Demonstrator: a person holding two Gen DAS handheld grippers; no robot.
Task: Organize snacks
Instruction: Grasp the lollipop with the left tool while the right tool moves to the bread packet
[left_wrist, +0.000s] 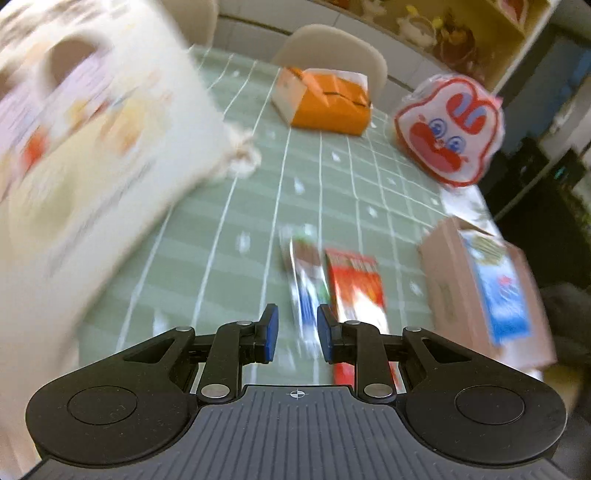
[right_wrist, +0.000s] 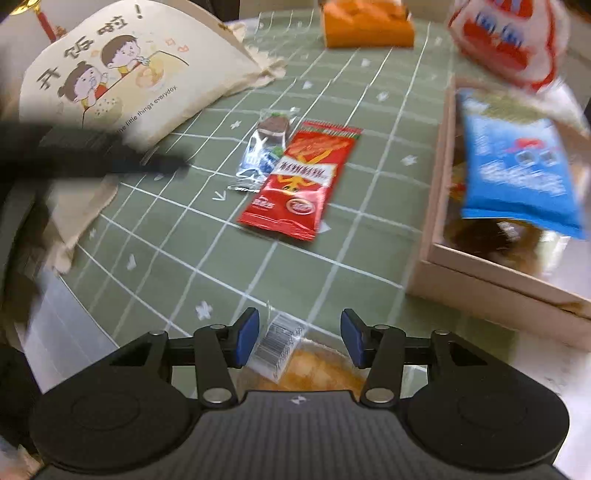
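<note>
- The left tongs (left_wrist: 297, 334) are seen narrowly apart above the green checked table (left_wrist: 229, 236), with nothing gripped between the blue pads (left_wrist: 271, 334).
- The right tongs (right_wrist: 300, 338) are seen apart; a clear packet (right_wrist: 291, 354) with a barcode label and orange contents lies between them, but the pads are not pressed on it.
- A red packet (right_wrist: 299, 181) is laid flat at mid-table, with a small silver-and-blue packet (right_wrist: 260, 155) touching its left edge and partly under it.
- A pale box (right_wrist: 439, 258) is set at the right of the table; a blue packet (right_wrist: 517, 166) is propped in it, tilted over the rim.
- A white-and-red rabbit-shaped bag (left_wrist: 448, 129) is placed beyond the box.
- An orange box (left_wrist: 325, 103) is seen at the far side of the table, well apart from the red packet.
- A cream cloth bag (right_wrist: 122, 74) printed with two cartoon children is seen at the left, blurred in the left wrist view.
- A pale chair (left_wrist: 332, 44) is stood behind the table.
</note>
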